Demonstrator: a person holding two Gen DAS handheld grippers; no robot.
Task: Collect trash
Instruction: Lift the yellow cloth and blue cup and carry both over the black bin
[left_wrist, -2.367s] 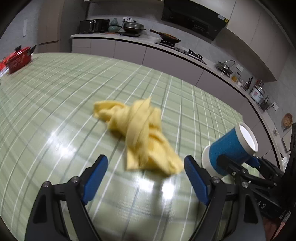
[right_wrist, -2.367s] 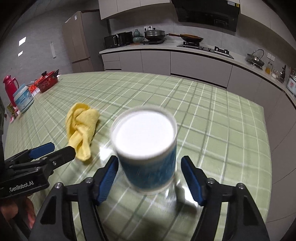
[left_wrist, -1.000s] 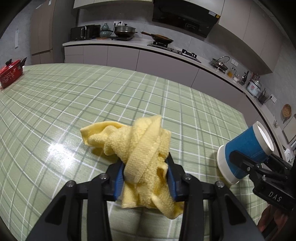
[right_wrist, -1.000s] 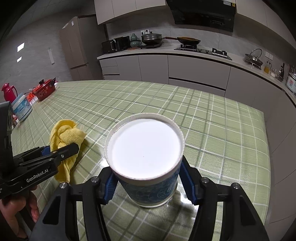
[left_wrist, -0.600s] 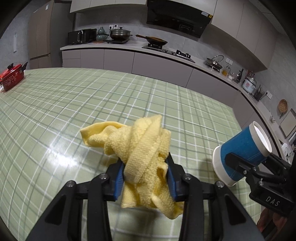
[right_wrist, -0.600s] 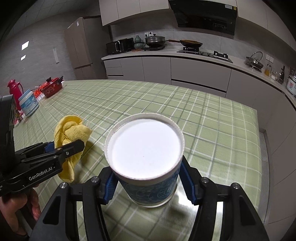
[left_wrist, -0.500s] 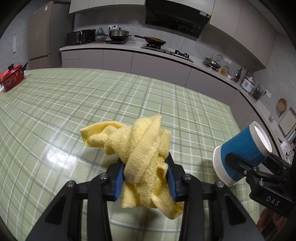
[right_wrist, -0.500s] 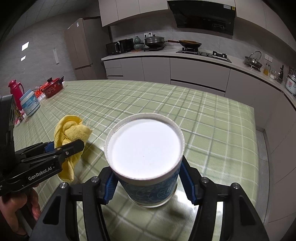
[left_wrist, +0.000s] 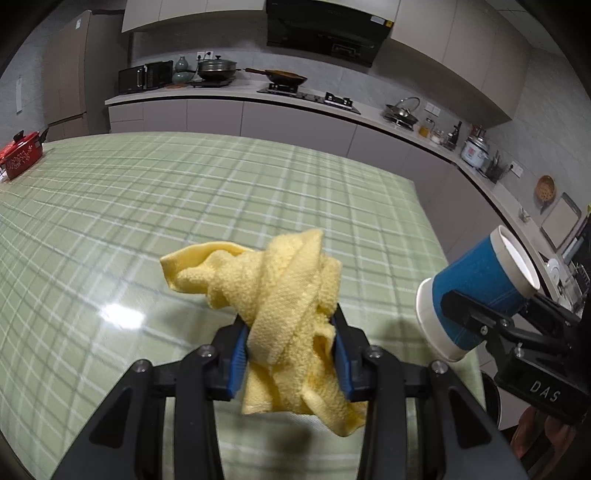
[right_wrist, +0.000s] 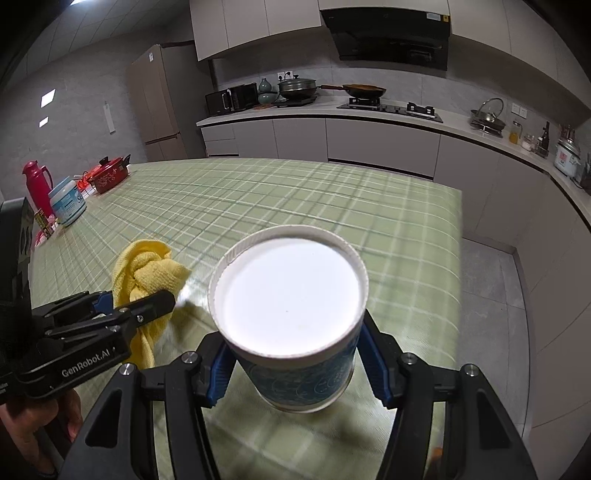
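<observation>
A crumpled yellow cloth (left_wrist: 280, 295) hangs clear of the green checked table (left_wrist: 147, 206), pinched between the blue pads of my left gripper (left_wrist: 290, 354). In the right wrist view the same yellow cloth (right_wrist: 147, 273) and left gripper (right_wrist: 136, 302) show at the lower left. My right gripper (right_wrist: 297, 365) is shut on a blue paper cup (right_wrist: 291, 295) with a white inside, held above the table near its right edge. From the left wrist view the blue paper cup (left_wrist: 476, 291) appears tilted at the far right, clamped by the right gripper (left_wrist: 476, 317).
A red pot (right_wrist: 109, 173), a red flask (right_wrist: 37, 184) and a white tub (right_wrist: 68, 201) stand at the table's far left end. Kitchen counters (right_wrist: 369, 122) with a stove and pans run behind. Grey floor (right_wrist: 487, 273) lies beyond the table's right edge.
Both grippers have carried the cloth and the cup toward the table's right end and a little higher. The grips have not changed.
</observation>
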